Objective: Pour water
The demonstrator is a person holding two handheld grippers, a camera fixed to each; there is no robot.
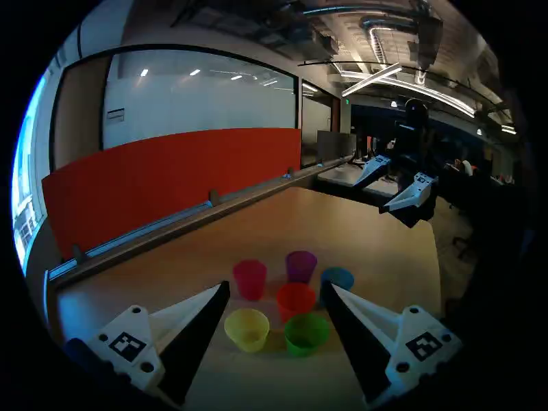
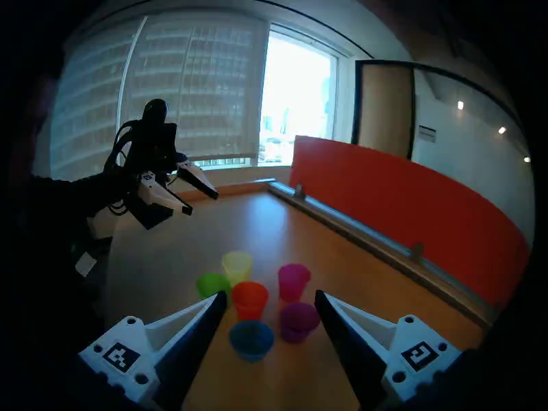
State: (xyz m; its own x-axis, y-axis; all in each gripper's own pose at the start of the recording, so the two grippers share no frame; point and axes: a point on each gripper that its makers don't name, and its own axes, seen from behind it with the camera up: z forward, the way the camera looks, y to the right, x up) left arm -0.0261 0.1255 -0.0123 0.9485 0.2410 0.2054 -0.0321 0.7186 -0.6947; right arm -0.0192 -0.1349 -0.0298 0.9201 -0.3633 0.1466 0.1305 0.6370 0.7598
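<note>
Your left tool (image 1: 274,286) sits closest in the left gripper view. Both fingers are spread wide and grip nothing, and they hover over the bench (image 1: 383,253) with the cluster of cups framed in the gap. From that side the yellow cup (image 1: 246,329) and green cup (image 1: 306,333) are nearest, with the orange cup (image 1: 296,300) just behind. The pink cup (image 1: 249,277), purple cup (image 1: 301,265) and blue cup (image 1: 337,277) form the back row. All six stand upright, mouths up and packed close. I can't tell whether neighbours actually touch.

Your right tool (image 2: 269,296) is just as wide and just as empty. It faces the same cluster from the opposite side, so the blue cup comes nearest there. In each view the other tool hangs raised beyond the cups and off to one side, well apart from them.

That opposed, open stance reads as a ready pose, with one tool placed to lift a cup and the other to take or steady the receiver. You have no jug in sight, so the pour is probably cup to cup. Whether any cup holds water is too dim to say. Nothing is picked up yet. The tight packing matters here: the orange cup is hemmed in, so an outer cup should be easier to straddle. They look like thin plastic, so I'd expect them to flex under a hard squeeze.
</note>
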